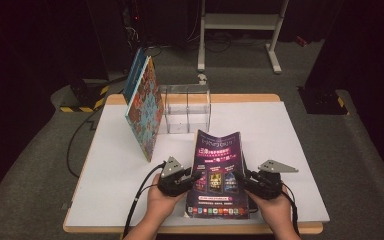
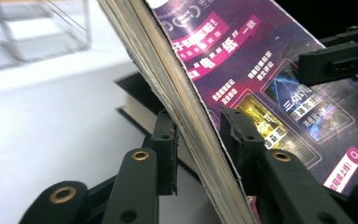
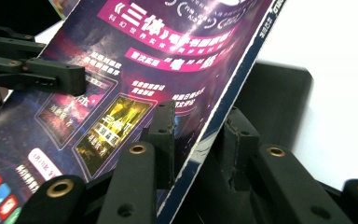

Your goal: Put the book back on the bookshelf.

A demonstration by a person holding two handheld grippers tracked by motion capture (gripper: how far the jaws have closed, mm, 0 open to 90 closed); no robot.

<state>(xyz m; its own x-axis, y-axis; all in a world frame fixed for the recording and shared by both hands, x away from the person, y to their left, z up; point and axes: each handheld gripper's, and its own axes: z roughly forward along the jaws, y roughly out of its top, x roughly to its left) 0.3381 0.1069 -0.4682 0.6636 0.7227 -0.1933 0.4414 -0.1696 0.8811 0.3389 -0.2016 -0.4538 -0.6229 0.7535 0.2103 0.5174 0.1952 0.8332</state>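
A purple magazine [image 1: 217,175] with pink lettering is lifted off the white tabletop [image 1: 280,130] near the front edge, held between both grippers. My left gripper [image 1: 196,176] is shut on its left side; in the left gripper view the stacked page edges [image 2: 186,121] sit pinched between the two black jaws of that gripper [image 2: 200,135]. My right gripper [image 1: 240,176] is shut on the right side, with the blue-white spine [image 3: 219,107] clamped between the jaws of this gripper [image 3: 198,135]. A dark book [image 2: 137,109] lies flat underneath the magazine.
A colourful patterned book [image 1: 144,107] leans tilted against a clear acrylic holder [image 1: 187,107] at the back of the table. A white metal frame [image 1: 240,22] stands on the floor behind. Black cables [image 1: 80,135] trail off the left side.
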